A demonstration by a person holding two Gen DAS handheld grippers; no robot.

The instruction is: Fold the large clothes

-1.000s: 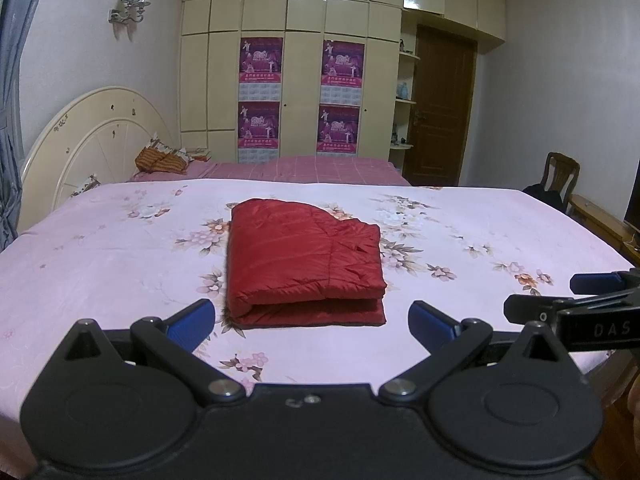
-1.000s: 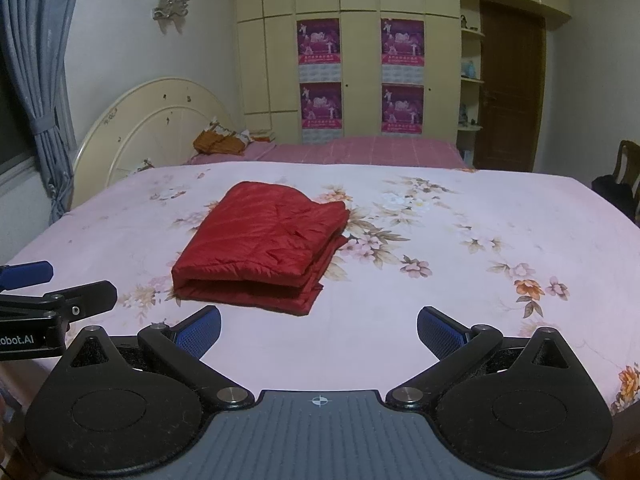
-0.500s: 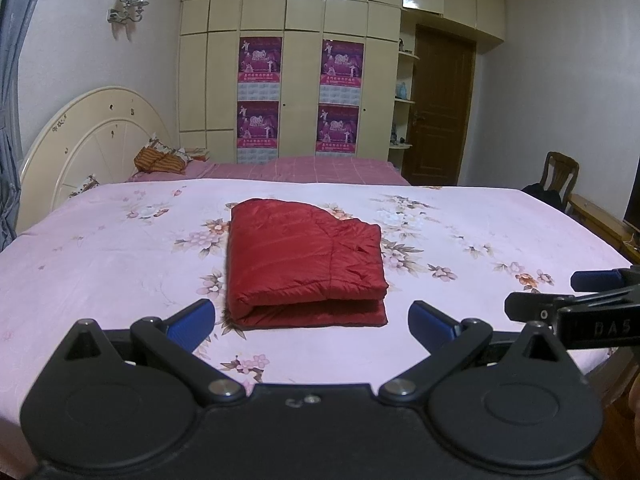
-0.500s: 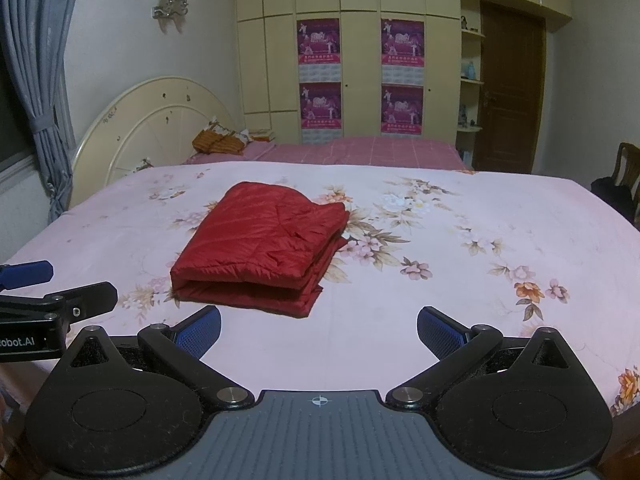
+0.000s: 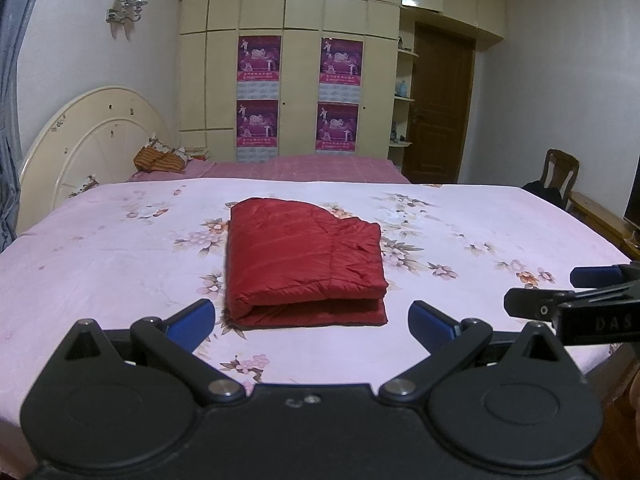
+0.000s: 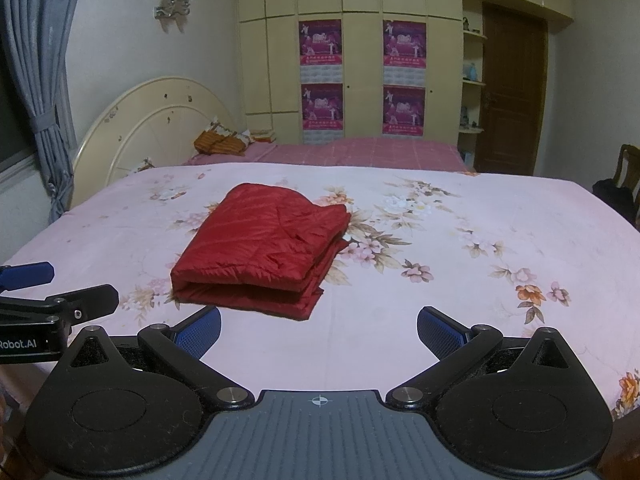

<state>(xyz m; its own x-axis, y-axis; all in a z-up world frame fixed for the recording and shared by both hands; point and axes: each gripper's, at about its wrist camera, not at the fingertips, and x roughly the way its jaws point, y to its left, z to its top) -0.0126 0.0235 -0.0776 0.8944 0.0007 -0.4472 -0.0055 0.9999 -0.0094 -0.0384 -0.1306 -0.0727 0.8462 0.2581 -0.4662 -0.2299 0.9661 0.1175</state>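
Note:
A red quilted jacket (image 5: pixel 300 260) lies folded into a thick rectangle on the pink floral bed (image 5: pixel 100 264). It also shows in the right wrist view (image 6: pixel 264 248), on the bed (image 6: pixel 460 280). My left gripper (image 5: pixel 312 322) is open and empty, held back above the bed's near edge, just short of the jacket. My right gripper (image 6: pixel 319 330) is open and empty, also near the front edge, to the right of the jacket. Each gripper shows at the edge of the other's view.
A cream headboard (image 5: pixel 80 148) stands at the left. A second bed with pink cover (image 5: pixel 312 168) and a cupboard wall with posters (image 5: pixel 300 92) lie behind. A wooden chair (image 5: pixel 560 176) and a door (image 5: pixel 440 108) are at the right.

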